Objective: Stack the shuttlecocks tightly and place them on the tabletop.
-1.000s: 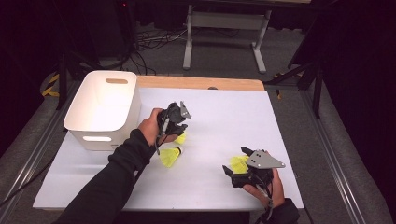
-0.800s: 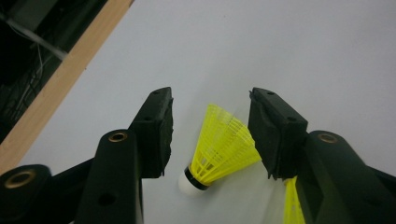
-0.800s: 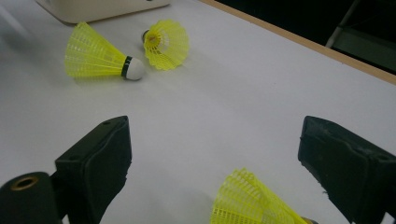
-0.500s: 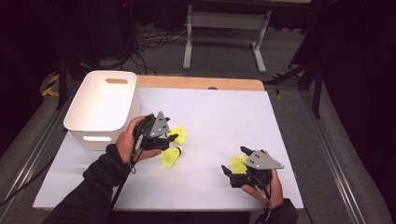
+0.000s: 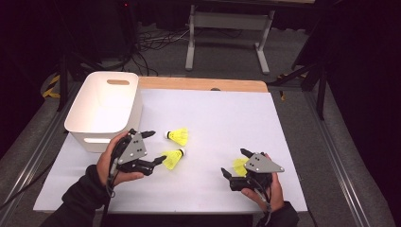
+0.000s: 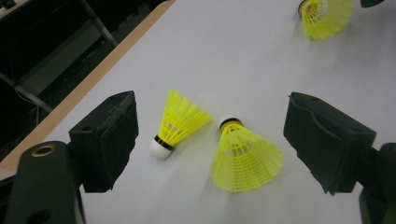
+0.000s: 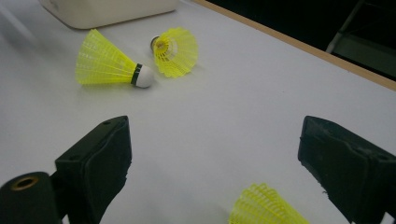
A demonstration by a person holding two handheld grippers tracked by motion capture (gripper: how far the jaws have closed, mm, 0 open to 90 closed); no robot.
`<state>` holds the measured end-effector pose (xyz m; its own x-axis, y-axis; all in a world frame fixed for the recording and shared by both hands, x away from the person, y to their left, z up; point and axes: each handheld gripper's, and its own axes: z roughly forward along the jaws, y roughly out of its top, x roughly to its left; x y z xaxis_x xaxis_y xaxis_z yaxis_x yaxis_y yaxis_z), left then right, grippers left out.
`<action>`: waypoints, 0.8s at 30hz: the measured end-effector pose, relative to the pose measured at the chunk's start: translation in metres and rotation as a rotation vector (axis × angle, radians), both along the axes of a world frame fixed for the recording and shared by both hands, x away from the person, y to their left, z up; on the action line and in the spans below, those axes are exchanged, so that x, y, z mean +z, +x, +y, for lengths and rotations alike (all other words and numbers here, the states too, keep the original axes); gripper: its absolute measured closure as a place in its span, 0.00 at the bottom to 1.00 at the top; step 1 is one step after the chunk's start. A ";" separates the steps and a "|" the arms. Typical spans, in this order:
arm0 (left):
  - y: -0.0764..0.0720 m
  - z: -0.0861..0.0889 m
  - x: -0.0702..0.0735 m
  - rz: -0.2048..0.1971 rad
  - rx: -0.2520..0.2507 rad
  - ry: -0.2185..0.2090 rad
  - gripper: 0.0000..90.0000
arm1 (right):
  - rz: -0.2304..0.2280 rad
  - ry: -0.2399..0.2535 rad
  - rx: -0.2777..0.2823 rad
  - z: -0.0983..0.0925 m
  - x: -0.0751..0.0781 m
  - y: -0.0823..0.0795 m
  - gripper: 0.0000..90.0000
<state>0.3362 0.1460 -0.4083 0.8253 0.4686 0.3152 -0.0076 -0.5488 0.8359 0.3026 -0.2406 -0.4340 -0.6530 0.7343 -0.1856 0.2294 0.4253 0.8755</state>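
Three yellow shuttlecocks lie on the white table. Two are close together, the far shuttlecock point(image 5: 178, 136) point(image 6: 182, 121) point(image 7: 175, 50) and the near shuttlecock point(image 5: 172, 157) point(image 6: 245, 156) point(image 7: 107, 65). My left gripper point(image 5: 153, 147) point(image 6: 212, 140) is just left of that pair. It is open, its jaws have just been opening, and its pads touch nothing. My right gripper point(image 5: 235, 163) point(image 7: 215, 163) rests open at the front right. The third shuttlecock point(image 5: 240, 166) point(image 6: 327, 16) point(image 7: 266, 205) lies loose between its jaws.
A white bin point(image 5: 106, 109) point(image 7: 107, 11) with a handle slot stands at the table's left, right behind my left hand. A wooden strip point(image 5: 203, 84) runs along the far edge. The floor beyond holds cables and a metal stand.
My left gripper has drawn back to the left and toward the person, away from the shuttlecock pair, with its jaws wider apart. The shuttlecocks and the right gripper have stayed put.
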 end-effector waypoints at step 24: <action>-0.035 0.097 -0.064 0.073 0.082 -0.172 0.16 | -0.014 -0.022 0.047 0.064 -0.008 0.007 0.14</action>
